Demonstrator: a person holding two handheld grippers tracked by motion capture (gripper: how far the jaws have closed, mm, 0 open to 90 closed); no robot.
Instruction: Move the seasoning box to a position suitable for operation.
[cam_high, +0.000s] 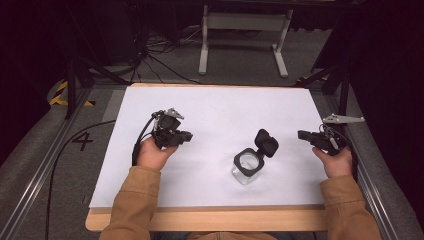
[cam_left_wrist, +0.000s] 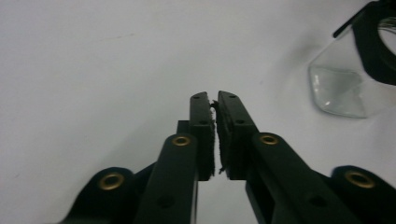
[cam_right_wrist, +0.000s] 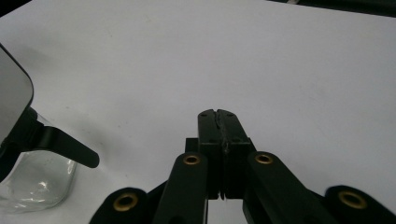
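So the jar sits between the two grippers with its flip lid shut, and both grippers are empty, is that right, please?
Not quite: the jar's lid is flipped open, standing up behind the mouth, as the high view shows. The jar does sit between the left gripper and right gripper, both empty.

Looks like a lab or recording studio, not a home. The counter (cam_high: 210, 107) has a plain white sheet on a wood board, boxed in by metal rails (cam_high: 35, 175), with hazard tape (cam_high: 59, 94) and loose cables (cam_high: 155, 60) on a grey carpet floor (cam_high: 240, 65), black all around, and a "4" (cam_high: 82, 141) marked beside it.
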